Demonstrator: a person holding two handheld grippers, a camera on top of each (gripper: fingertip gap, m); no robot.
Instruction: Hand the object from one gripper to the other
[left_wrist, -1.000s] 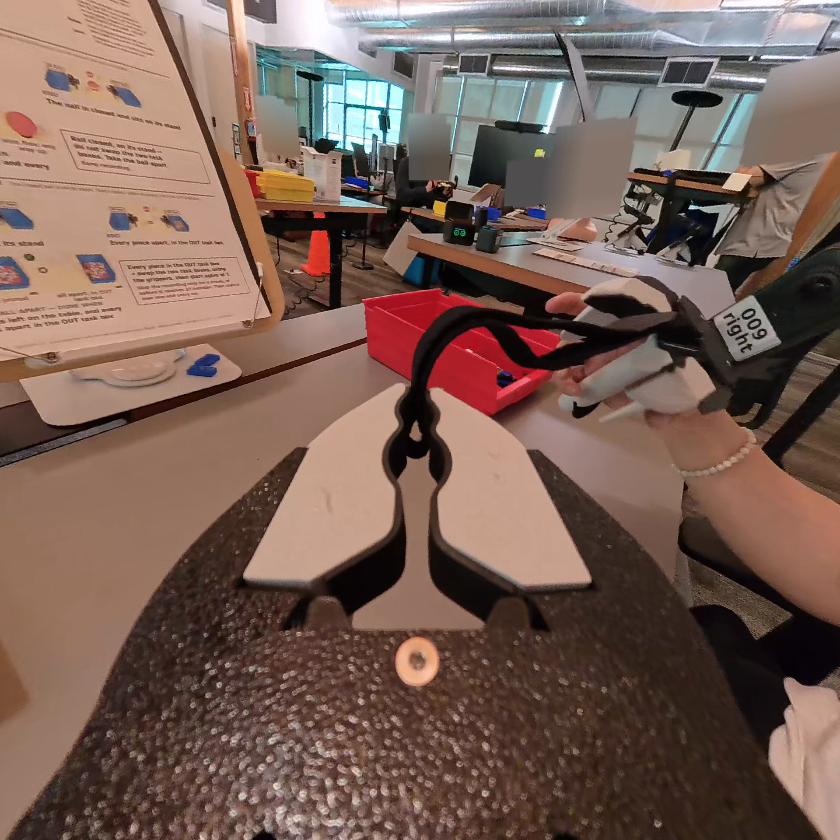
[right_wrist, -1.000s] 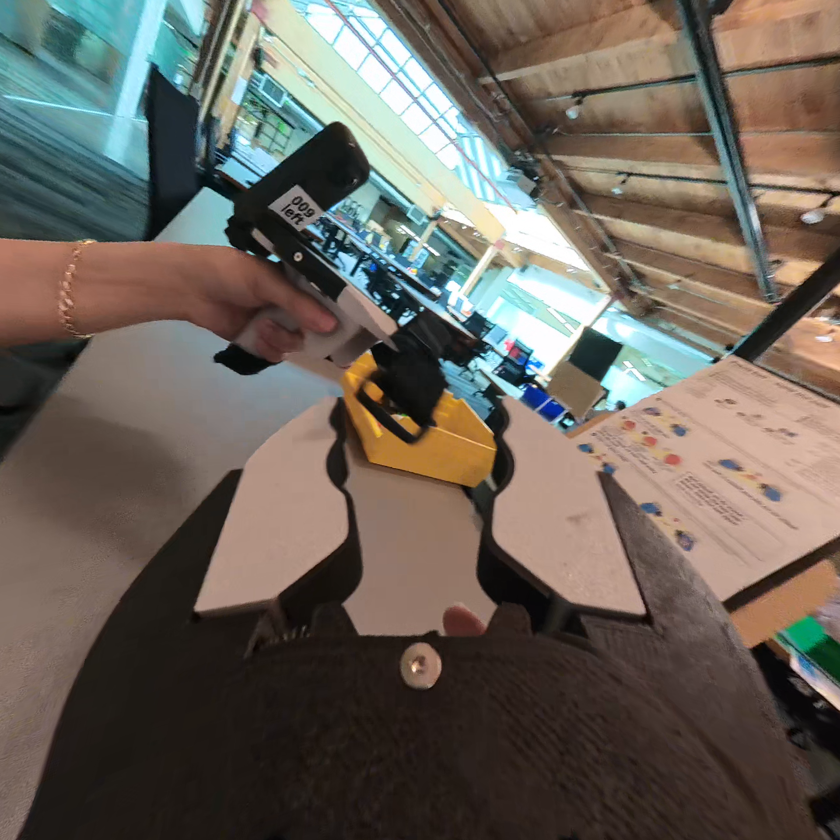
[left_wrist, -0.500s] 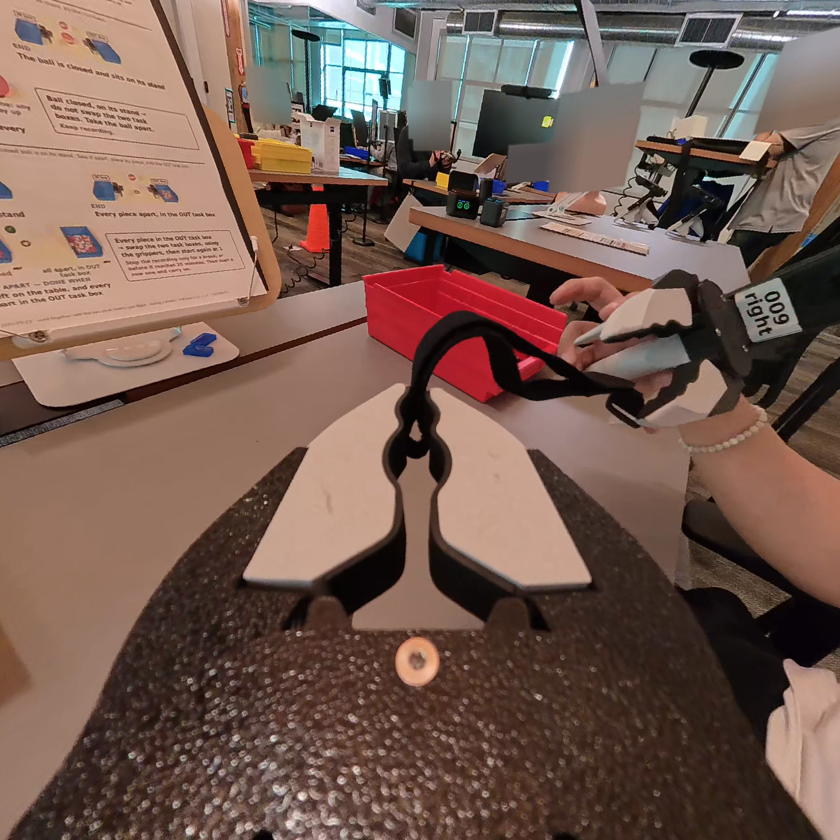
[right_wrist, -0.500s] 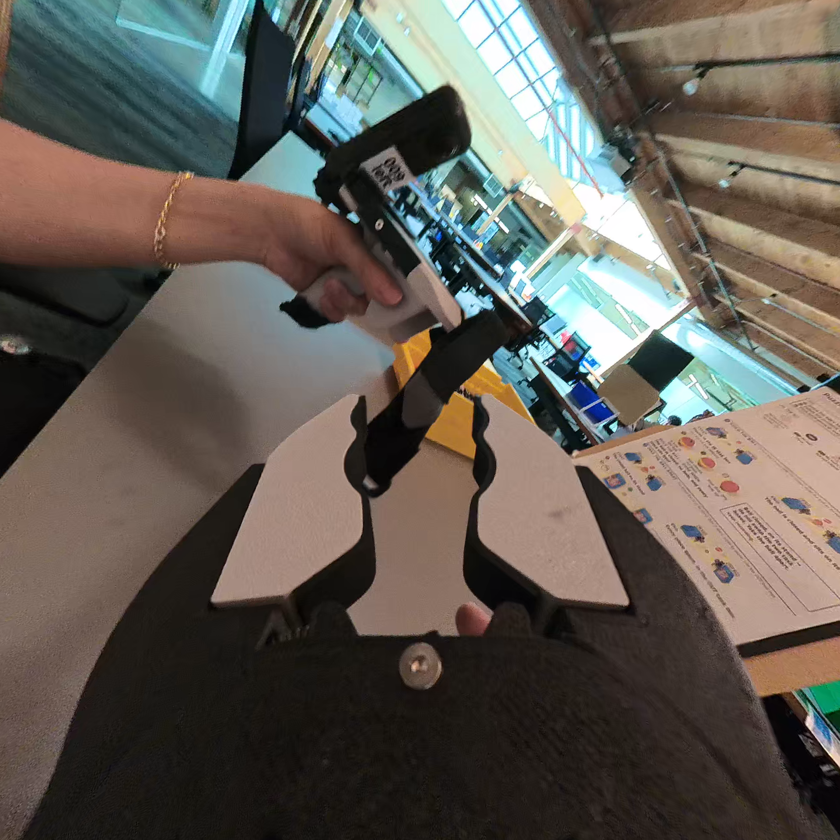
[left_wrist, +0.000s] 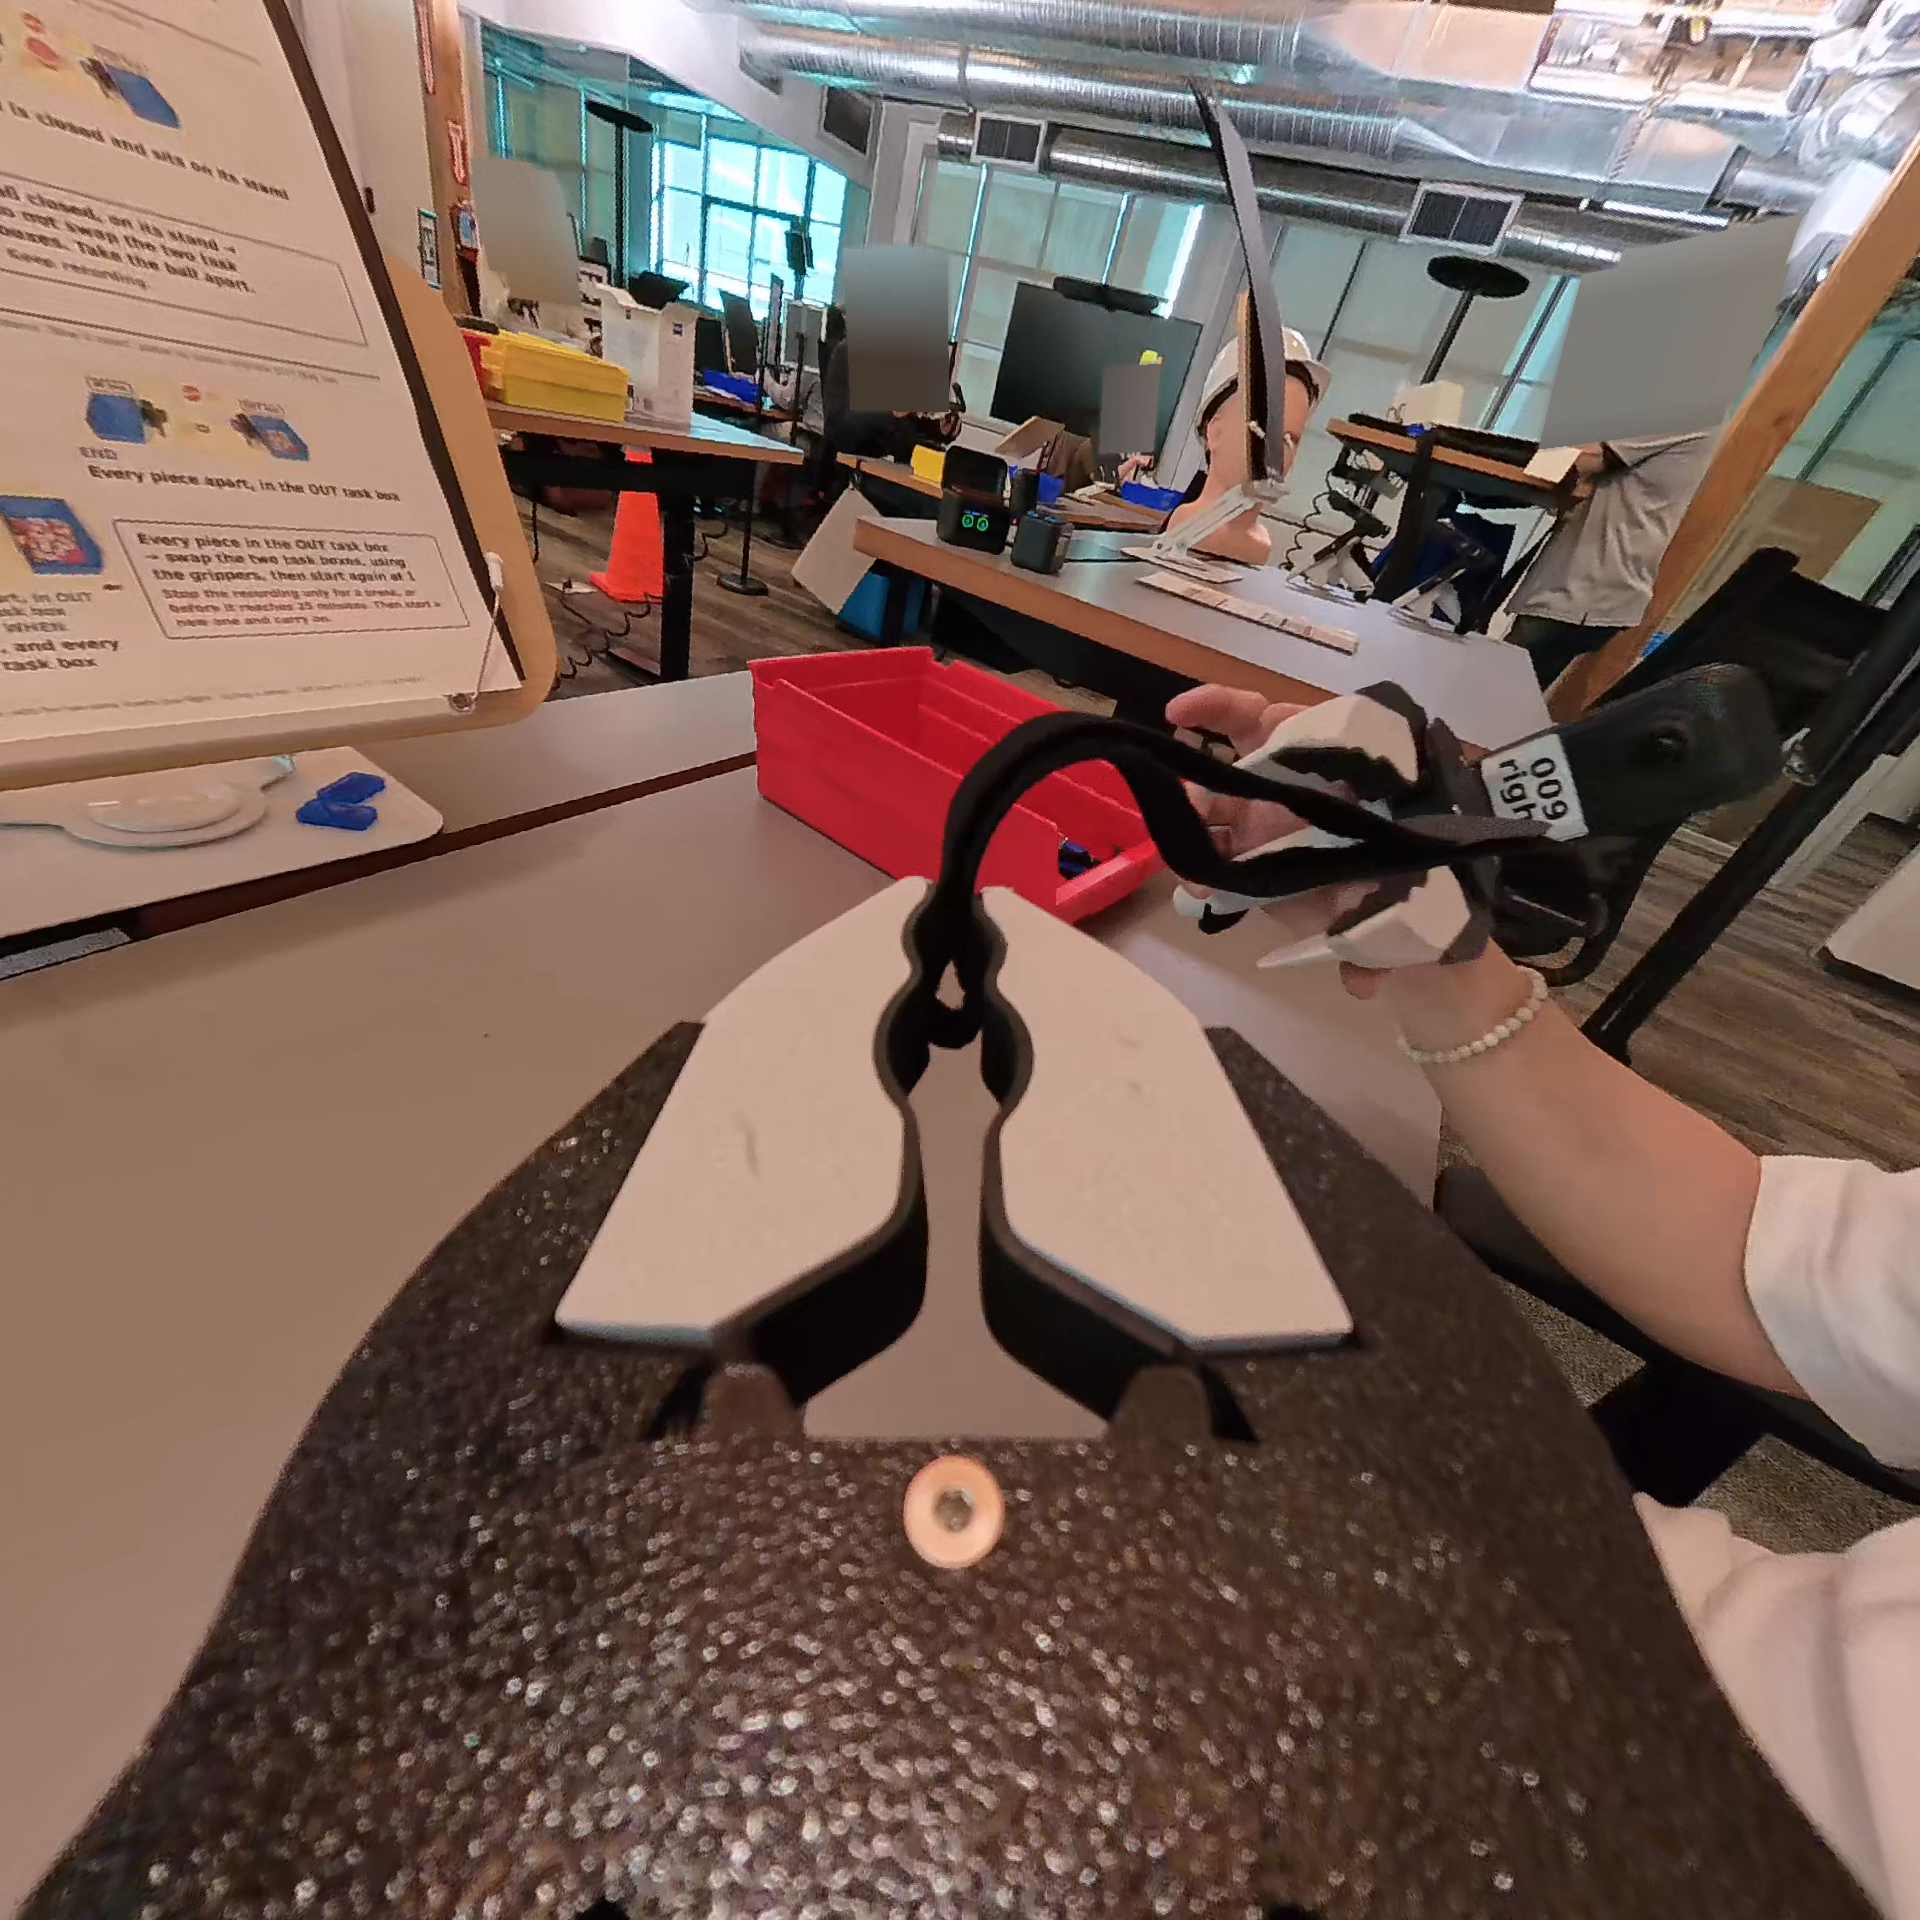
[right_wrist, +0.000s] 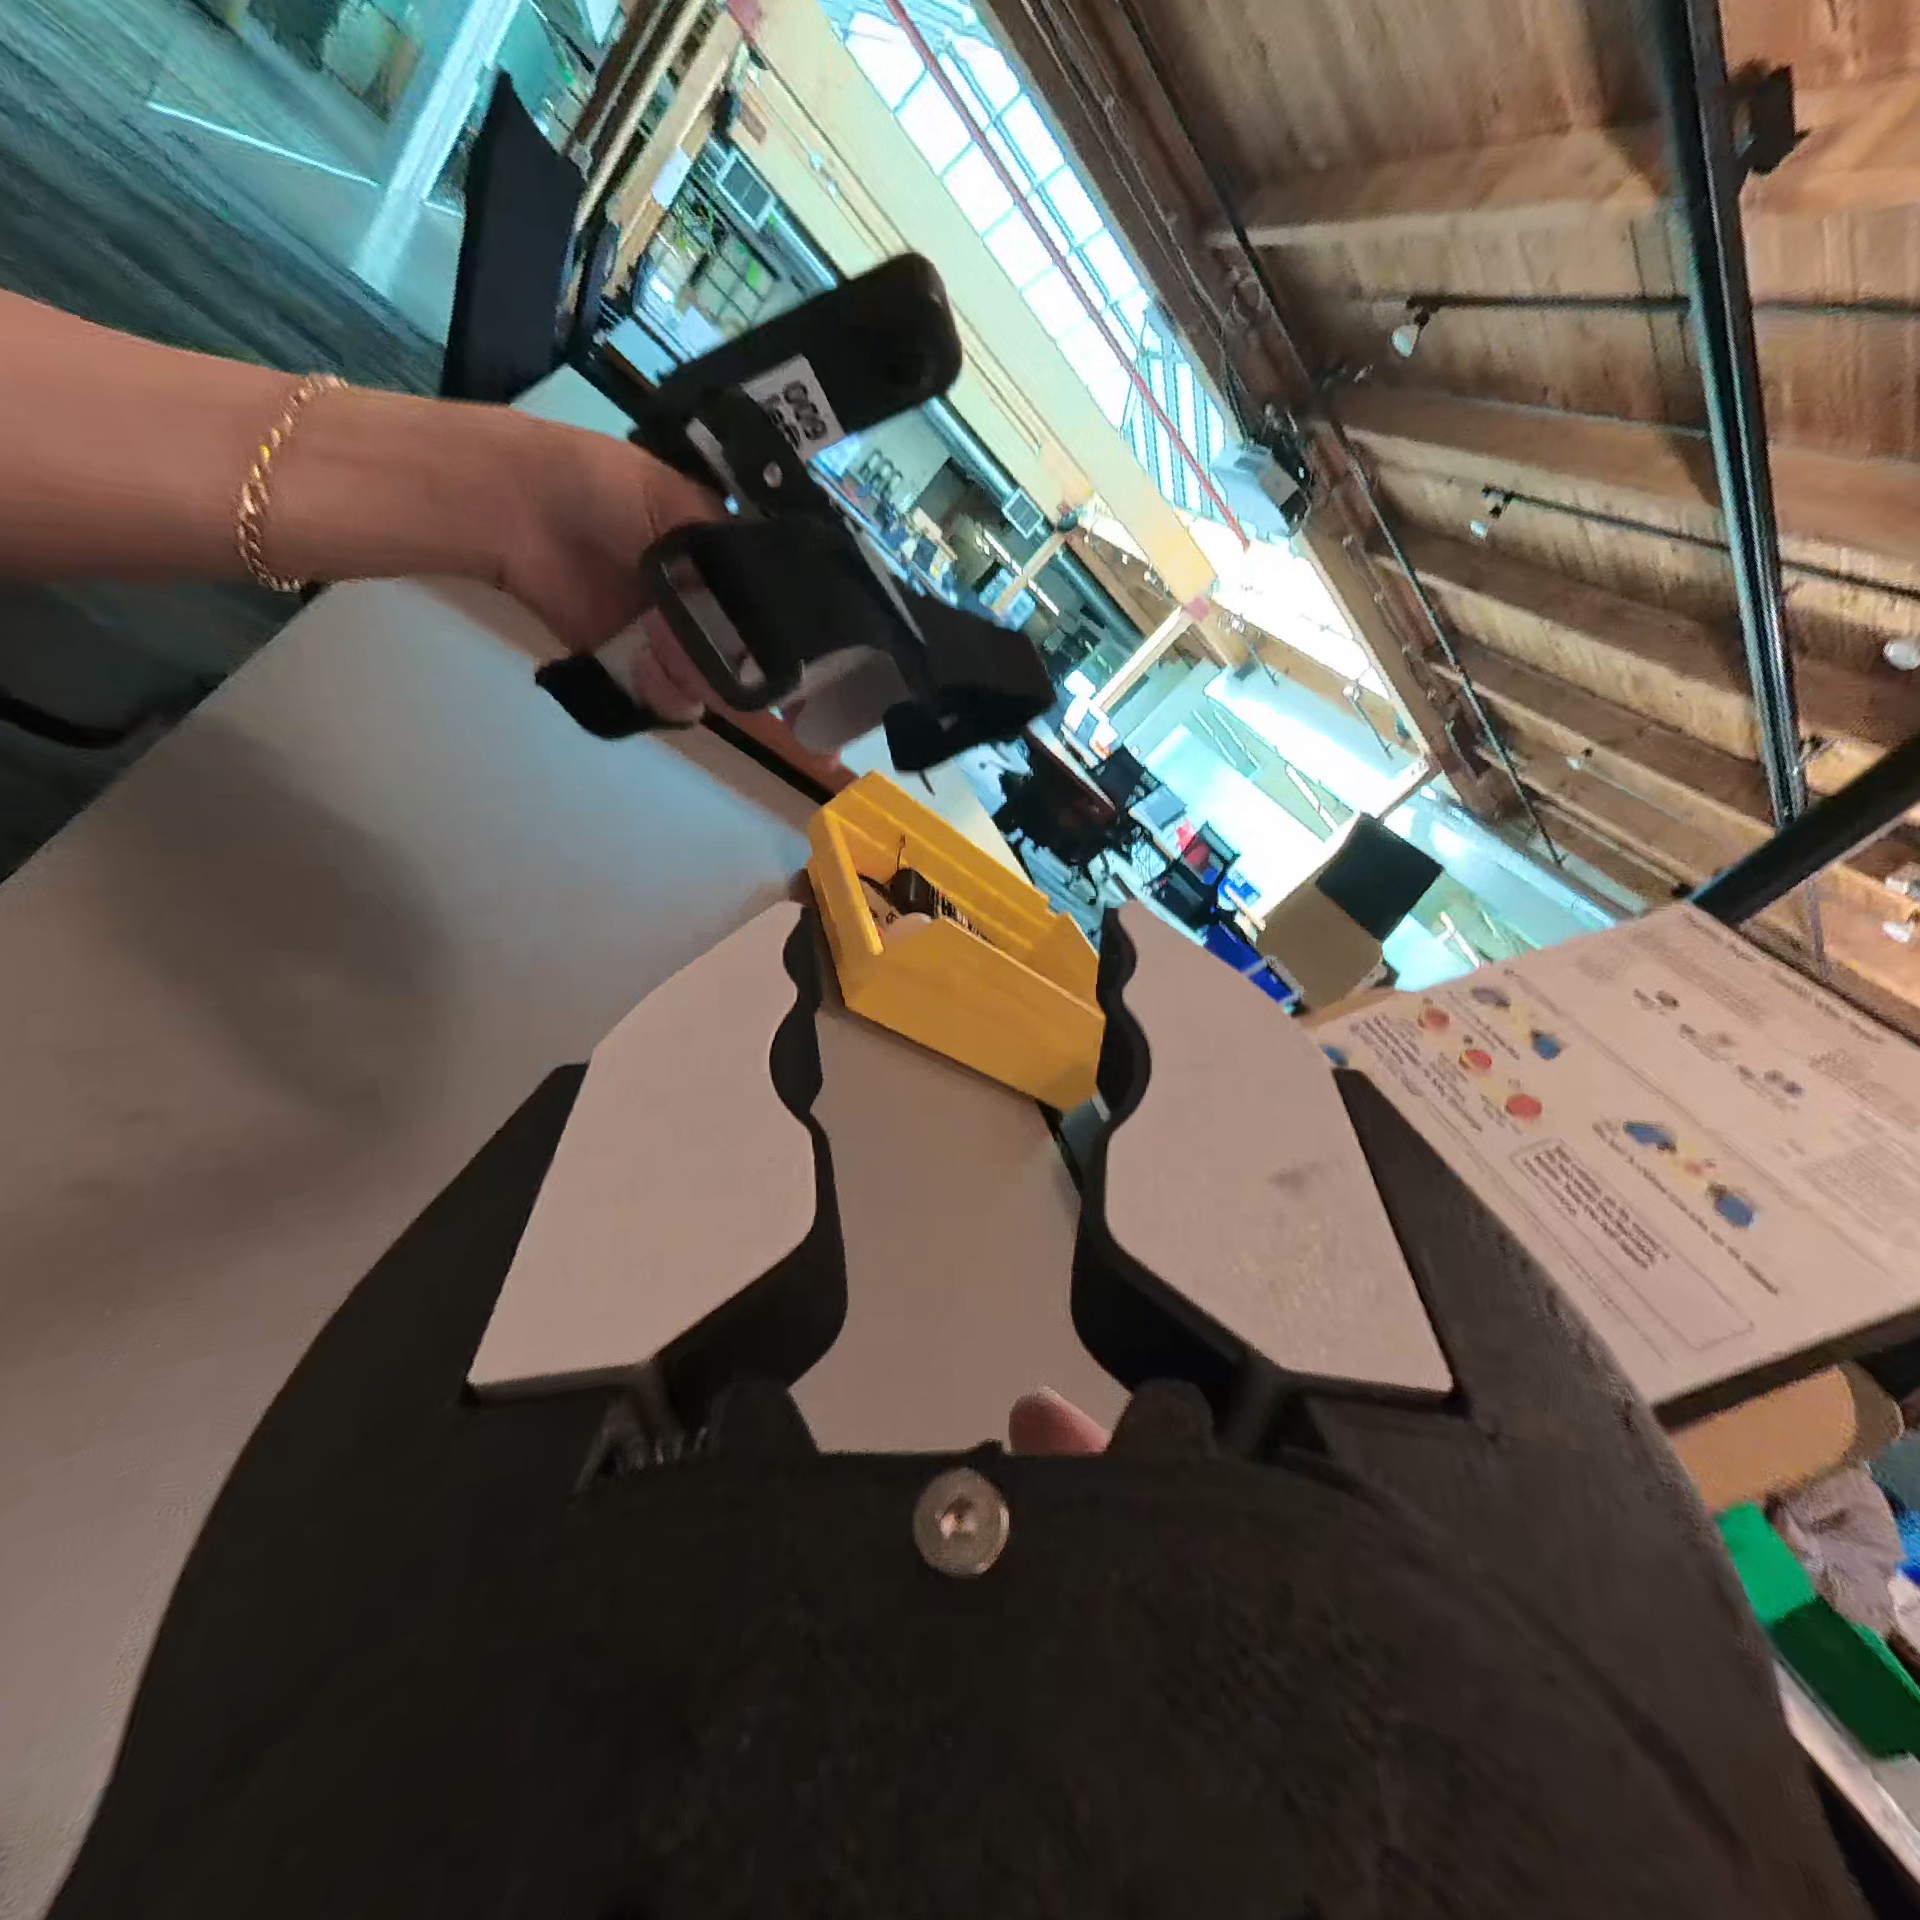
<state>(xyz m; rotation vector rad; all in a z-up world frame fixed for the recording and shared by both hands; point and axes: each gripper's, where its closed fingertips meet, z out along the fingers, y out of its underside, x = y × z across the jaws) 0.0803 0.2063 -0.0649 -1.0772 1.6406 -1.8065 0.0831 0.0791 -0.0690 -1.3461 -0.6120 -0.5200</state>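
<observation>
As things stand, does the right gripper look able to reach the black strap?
Probably yes. The right gripper is open, and the black strap arches through the air beside it, with nothing in between. The left gripper is shut on the strap's other end.

bare table (left_wrist: 312, 1091) lies open to your left; the red bin (left_wrist: 883, 748) and the slanted instruction board (left_wrist: 208, 364) block the far side ahead.
</observation>
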